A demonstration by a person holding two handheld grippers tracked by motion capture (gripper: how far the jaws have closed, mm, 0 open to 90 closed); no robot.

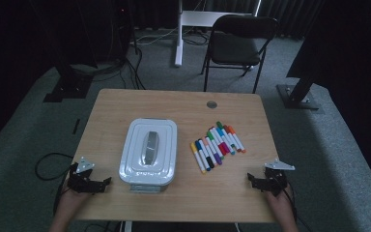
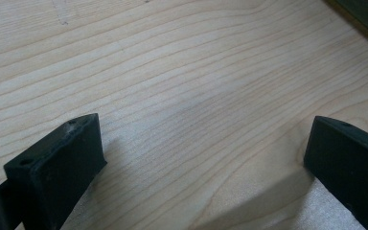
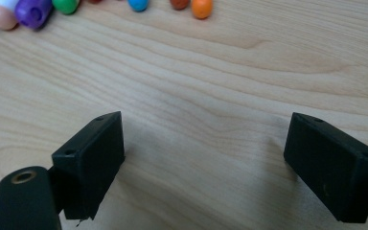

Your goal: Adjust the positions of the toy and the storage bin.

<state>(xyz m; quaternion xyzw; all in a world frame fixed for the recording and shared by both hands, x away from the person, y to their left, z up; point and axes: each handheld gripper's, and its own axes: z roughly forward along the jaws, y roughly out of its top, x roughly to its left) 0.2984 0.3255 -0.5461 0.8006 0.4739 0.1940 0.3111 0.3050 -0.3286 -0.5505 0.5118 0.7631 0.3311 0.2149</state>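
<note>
Wooden table [image 1: 183, 104] on grey carpet [image 1: 328, 140], both tongs [image 1: 91, 183] [image 1: 265, 182] spread, empty.

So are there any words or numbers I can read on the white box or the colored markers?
None can be read.
White box: its lid looks plain, with a grey handle and no lettering that shows.
Markers: any print on the barrels is too small and blurred to read.
Table: bare wood grain, no label.

Bare table [image 1: 193, 193] along the near edge — box [image 1: 148, 151] and markers [image 1: 217, 142] stand beyond.
</note>
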